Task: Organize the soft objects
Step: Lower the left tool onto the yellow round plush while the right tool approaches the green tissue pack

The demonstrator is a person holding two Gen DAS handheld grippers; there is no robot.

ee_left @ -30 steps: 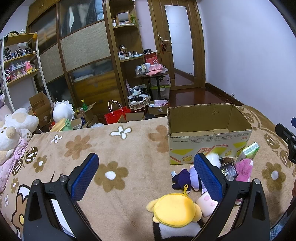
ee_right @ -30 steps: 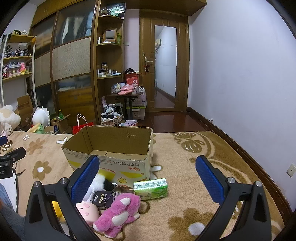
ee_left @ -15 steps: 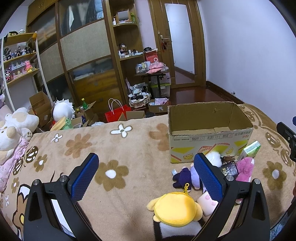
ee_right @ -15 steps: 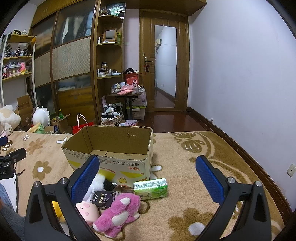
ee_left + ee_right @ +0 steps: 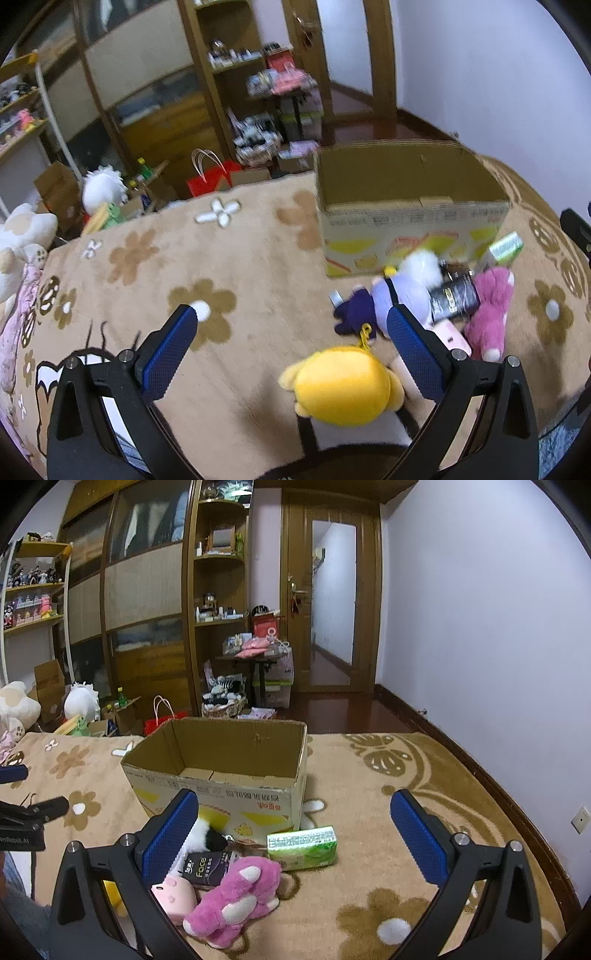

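An open, empty cardboard box [image 5: 410,206] [image 5: 221,775] stands on the tan flowered blanket. In front of it lie soft toys: a yellow plush [image 5: 343,387], a purple and lavender plush [image 5: 384,306], a magenta plush [image 5: 491,314] [image 5: 236,897], a pale pink plush [image 5: 173,897], and a white fluffy one [image 5: 424,266]. A black packet [image 5: 207,866] and a green tissue pack [image 5: 302,847] lie among them. My left gripper [image 5: 291,328] is open above the blanket, just behind the yellow plush. My right gripper [image 5: 295,812] is open over the pile and the blanket.
The blanket [image 5: 369,775] covers a bed. Wooden wardrobes [image 5: 144,602] and shelves line the far wall, with a cluttered floor, a red bag [image 5: 207,181] and a doorway [image 5: 332,605]. Large plush toys [image 5: 22,236] sit at the left edge.
My left gripper has tilted down and moved forward towards the toy pile; its view is blurred by motion. My right gripper has hardly moved.
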